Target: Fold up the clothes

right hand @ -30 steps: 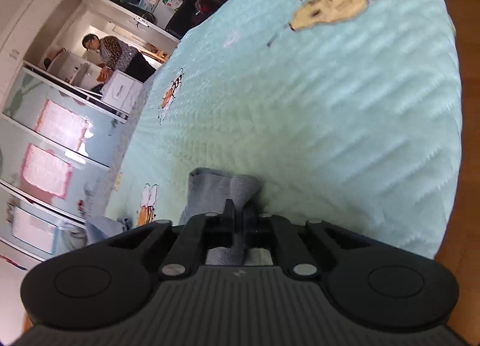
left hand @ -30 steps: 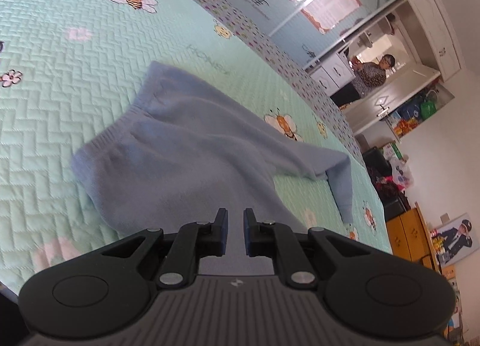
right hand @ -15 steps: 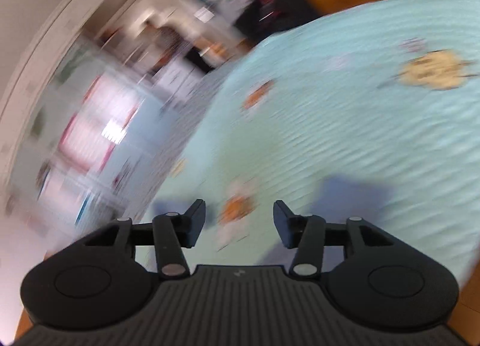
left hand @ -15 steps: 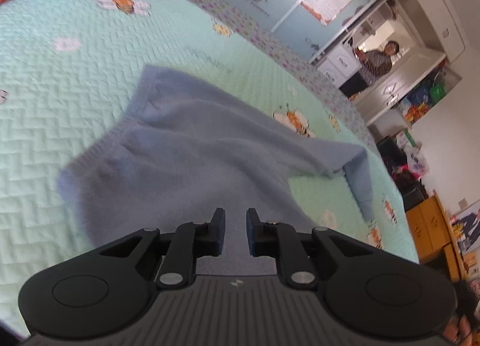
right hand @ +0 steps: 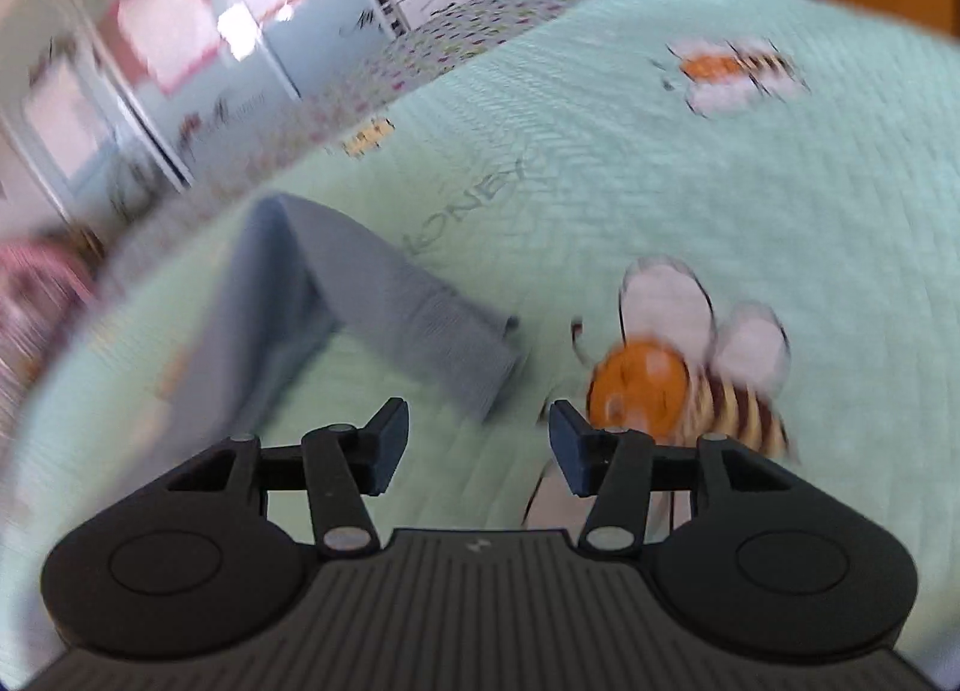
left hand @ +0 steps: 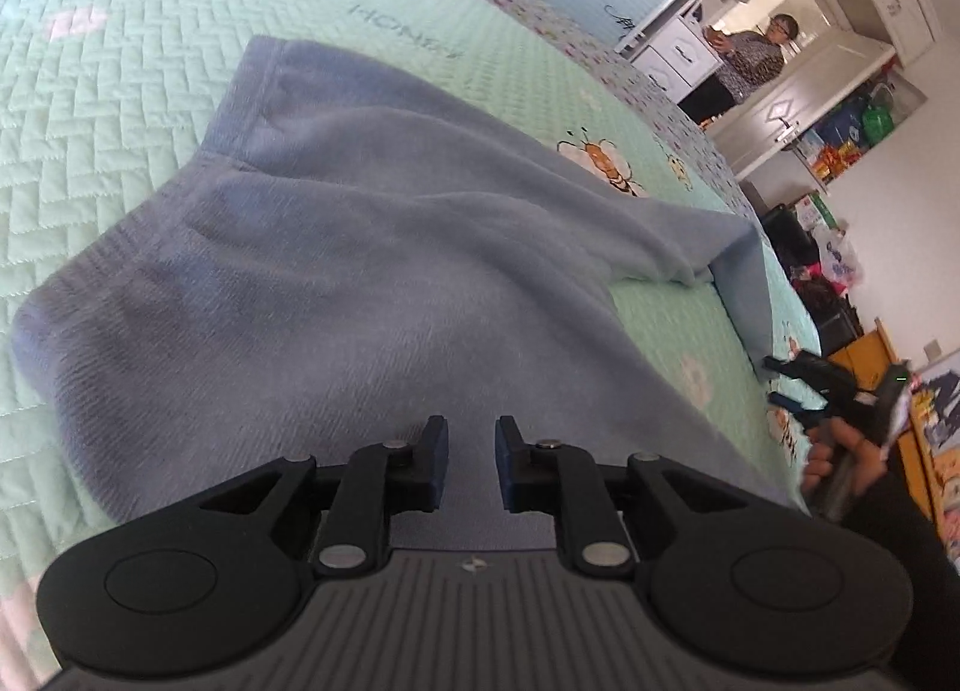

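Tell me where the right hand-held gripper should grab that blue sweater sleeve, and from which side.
Probably the cuff end of the sleeve. It lies flat on the quilt, pointing toward the open right hand-held gripper, with its ribbed edge free. Come in low from the near side, sliding one finger under that edge.

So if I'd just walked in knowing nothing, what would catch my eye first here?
Probably the blue sweater spread across the mint-green bee-patterned quilt, filling the middle of the left view, one sleeve bent back on itself. Next, the black left gripper low over the sweater's near edge, jaws slightly apart, and the right gripper wide open above a cartoon bee. A woman stands in the far doorway.
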The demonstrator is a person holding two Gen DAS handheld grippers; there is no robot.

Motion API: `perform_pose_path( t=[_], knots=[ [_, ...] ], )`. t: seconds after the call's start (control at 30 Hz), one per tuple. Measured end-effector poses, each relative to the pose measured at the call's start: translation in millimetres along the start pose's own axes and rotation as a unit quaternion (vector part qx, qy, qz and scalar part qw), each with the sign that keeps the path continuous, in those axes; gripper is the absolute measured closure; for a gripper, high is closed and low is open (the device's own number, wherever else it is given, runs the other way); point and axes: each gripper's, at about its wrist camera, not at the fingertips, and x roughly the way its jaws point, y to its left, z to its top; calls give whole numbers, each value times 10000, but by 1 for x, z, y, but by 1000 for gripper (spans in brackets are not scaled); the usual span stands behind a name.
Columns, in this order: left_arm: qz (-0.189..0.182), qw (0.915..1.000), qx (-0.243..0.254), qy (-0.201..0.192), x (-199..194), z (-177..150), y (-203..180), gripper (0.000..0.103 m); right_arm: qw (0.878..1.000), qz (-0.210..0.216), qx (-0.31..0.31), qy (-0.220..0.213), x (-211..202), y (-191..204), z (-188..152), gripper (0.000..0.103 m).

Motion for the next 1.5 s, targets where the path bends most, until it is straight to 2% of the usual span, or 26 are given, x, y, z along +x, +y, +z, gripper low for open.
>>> perform_pose_path(
  t=[0.07, 0.1, 0.13, 0.17, 0.2, 0.27, 0.4, 0.53, 0.63, 0.7, 0.73, 0.77, 0.8, 0.87, 0.9, 0.93, 1.0, 1.1, 1.17, 1.27, 1.43, 1.47, 1.5],
  knots=[
    [-8, 10000, -73, 27, 5, 1, 0, 83, 9999, -115, -121, -32, 19, 0, 2, 46],
    [-13, 9999, -107, 39, 8, 1, 0, 83, 9998, -120, -104, -130, 24, -2, 3, 54],
    [-25, 9999, -102, 44, 8, 1, -1, 83, 9998, -94, -35, -153, 27, -6, 6, 90],
    [-36, 9999, -96, 49, 8, 1, -3, 83, 9999, 0, 67, -116, 27, -9, 10, 94],
    [-48, 9999, -91, 53, 8, 1, -4, 83, 9997, 68, 174, -176, 21, -12, 14, 94],
    [-89, 9999, -73, 29, 5, 1, -5, 83, 9979, 223, 233, -565, -5, -15, 24, 94],
    [-159, 9999, -47, -8, -2, -2, -11, 83, 9882, 847, 237, -1253, -90, -18, 56, 95],
    [-252, 9997, 3, -6, -5, -5, -21, 83, 9807, 1191, 137, -1548, -158, -12, 100, 98],
    [-323, 9995, 40, -5, -8, -8, -28, 83, 9790, 1192, 259, -1632, -175, -7, 140, 98],
    [-325, 9994, 80, 18, -8, -9, -34, 83, 9799, 1054, 360, -1653, -160, -6, 169, 97],
    [-329, 9994, 98, 26, -8, -9, -37, 83, 9824, 884, 392, -1598, -141, -10, 184, 92],
    [-343, 9993, 114, 13, -9, -9, -39, 83, 9869, 605, 474, -1421, -120, -18, 191, 85],
    [-358, 9993, 131, -1, -10, -9, -41, 83, 9907, 289, 581, -1197, -100, -27, 196, 69],
    [-384, 9991, 180, -50, -11, -9, -43, 80, 9896, -227, 1182, -786, -76, -49, 180, 67],
    [-393, 9991, 166, -37, -9, -8, -42, 80, 9881, -136, 1352, -722, -70, -59, 163, 65],
    [-401, 9991, 153, -23, -7, -6, -40, 80, 9868, 105, 1449, -718, -66, -67, 142, 55],
    [-405, 9990, 168, 5, -4, -6, -40, 80, 9846, 387, 1648, -440, -53, -83, 99, 47],
    [-345, 9992, 174, 31, -1, -4, -41, 80, 9747, 711, 2113, -127, -24, -103, 48, 47],
    [-306, 9994, 178, 15, -1, -2, -39, 80, 9658, 808, 2462, -111, -7, -111, 37, 47],
    [-247, 9995, 183, -8, 0, 0, -37, 79, 9487, 1023, 2988, -123, 22, -119, 36, 47],
    [-97, 9997, 222, 51, 11, 6, -39, 76, 9386, 1077, 3238, -515, 64, -120, 57, 47],
    [-72, 9997, 233, 77, 14, 7, -40, 76, 9389, 1059, 3230, -546, 72, -118, 61, 50],
    [-51, 9997, 235, 94, 15, 7, -40, 76, 9391, 1041, 3223, -578, 80, -116, 65, 69]
  ],
)
